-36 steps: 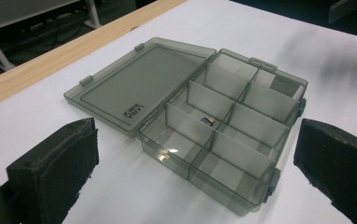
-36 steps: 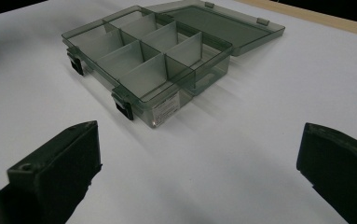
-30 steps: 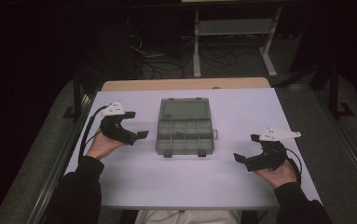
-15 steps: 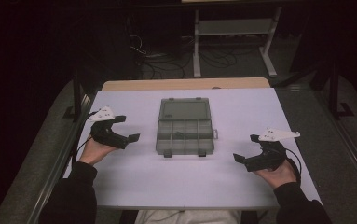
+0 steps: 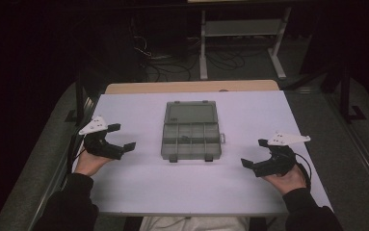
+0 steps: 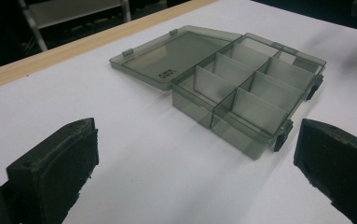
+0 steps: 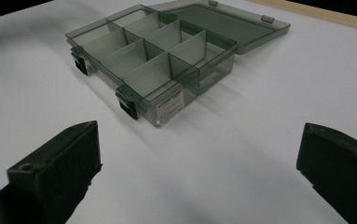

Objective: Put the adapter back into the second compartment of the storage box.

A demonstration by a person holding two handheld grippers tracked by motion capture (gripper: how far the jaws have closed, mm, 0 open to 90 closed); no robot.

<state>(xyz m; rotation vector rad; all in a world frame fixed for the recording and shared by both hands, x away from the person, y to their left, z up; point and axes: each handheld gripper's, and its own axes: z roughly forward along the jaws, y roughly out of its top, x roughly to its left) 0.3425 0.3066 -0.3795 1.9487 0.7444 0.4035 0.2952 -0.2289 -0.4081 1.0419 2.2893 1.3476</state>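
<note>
Now both your grippers have their jaws wide apart and hold nothing: the left gripper and the right gripper rest well apart from the box, one on each side. Between them the compartment box lies open on the white table, its lid flat on the far side. To close it well, I think you should come slowly to the lid edge and steady the tray with the other gripper.

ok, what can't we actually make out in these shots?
- Lid print: left gripper view, too small to read.
- Box side label: right gripper view, too small.
- Dark speck in a compartment: high view, too small to identify.
- Left tool, right tool: own views, bottom edge cuts off the bodies.
</note>
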